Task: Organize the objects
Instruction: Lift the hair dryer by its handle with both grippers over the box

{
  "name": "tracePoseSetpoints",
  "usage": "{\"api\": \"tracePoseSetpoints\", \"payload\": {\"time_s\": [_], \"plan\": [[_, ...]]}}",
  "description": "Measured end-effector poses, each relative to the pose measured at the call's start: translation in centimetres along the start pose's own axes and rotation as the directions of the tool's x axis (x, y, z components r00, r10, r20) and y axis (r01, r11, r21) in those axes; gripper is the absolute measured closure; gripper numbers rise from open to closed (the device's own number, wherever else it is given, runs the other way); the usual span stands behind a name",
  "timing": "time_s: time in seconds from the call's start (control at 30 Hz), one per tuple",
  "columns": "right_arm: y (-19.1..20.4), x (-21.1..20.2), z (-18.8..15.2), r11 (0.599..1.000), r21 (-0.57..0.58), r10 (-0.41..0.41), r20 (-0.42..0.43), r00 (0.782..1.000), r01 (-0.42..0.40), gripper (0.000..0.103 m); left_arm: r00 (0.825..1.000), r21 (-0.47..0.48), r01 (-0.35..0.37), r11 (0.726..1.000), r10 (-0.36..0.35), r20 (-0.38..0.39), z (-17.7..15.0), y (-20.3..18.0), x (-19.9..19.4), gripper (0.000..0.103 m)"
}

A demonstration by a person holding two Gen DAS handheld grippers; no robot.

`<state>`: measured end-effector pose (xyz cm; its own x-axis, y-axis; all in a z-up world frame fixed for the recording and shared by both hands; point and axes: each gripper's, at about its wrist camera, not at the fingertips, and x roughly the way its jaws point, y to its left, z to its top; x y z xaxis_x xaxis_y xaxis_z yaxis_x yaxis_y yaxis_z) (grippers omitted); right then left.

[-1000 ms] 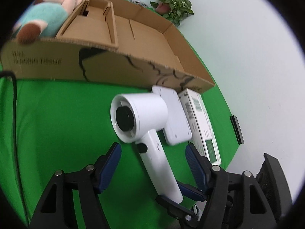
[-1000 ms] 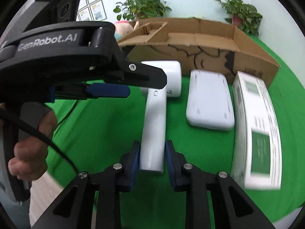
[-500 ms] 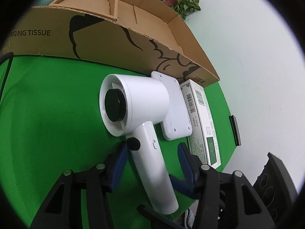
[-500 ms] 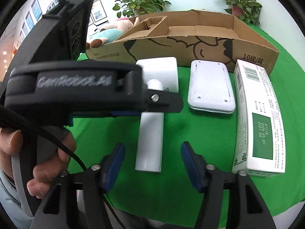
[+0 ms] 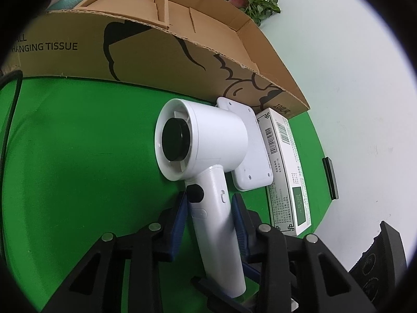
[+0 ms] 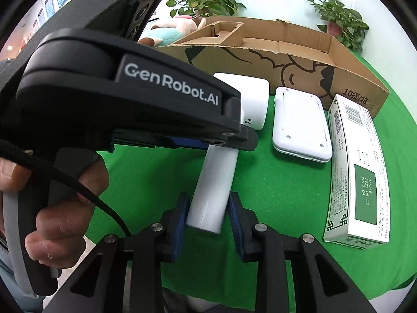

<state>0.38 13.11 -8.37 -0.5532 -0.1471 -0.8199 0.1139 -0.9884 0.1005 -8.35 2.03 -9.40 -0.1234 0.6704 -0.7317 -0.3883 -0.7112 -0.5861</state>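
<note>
While the white hair dryer point(image 5: 208, 161) lies on the green surface point(image 5: 78, 156) just in front of the cardboard box point(image 5: 161, 52), both tools straddle its handle. The left tool point(image 5: 208, 208) looks clamped just below the switch; the right tool point(image 6: 207, 214) brackets the butt end, contact unclear. I would lift level and clear the box's front wall, avoiding the white device point(image 6: 299, 127) alongside.

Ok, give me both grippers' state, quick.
Left gripper: shut on the hair dryer handle.
Right gripper: fingers around the handle's end, contact unclear.
</note>
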Motion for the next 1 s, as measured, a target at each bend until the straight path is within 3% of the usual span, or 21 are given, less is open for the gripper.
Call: {"api": "tracePoseSetpoints", "payload": {"time_s": [0.17, 0.23, 0.63, 1.0], "plan": [[0.1, 1.2, 1.1, 1.0, 0.0, 0.007, 0.001, 1.0, -0.007, 0.074, 1.0, 0.039, -0.027, 0.999, 0.026, 0.008, -0.1, -1.0, 0.0, 0.071], [1.0, 0.7, -0.2, 1.0, 0.006, 0.011, 0.005, 1.0, -0.011, 0.074, 0.999, 0.054, -0.035, 0.998, 0.034, 0.017, -0.2, -1.4, -0.2, 0.071], [0.6, -2.0, 0.2, 0.998, 0.039, 0.049, 0.103, 0.994, -0.053, 0.074, 0.994, 0.118, -0.059, 0.991, 0.049, 0.093, 0.1, -4.3, -2.4, 0.071], [0.2, -5.5, 2.4, 0.994, 0.07, 0.067, 0.204, 0.977, -0.083, 0.073, 0.98, 0.183, -0.067, 0.981, 0.031, 0.195, 1.8, -7.6, -5.4, 0.071]]}}
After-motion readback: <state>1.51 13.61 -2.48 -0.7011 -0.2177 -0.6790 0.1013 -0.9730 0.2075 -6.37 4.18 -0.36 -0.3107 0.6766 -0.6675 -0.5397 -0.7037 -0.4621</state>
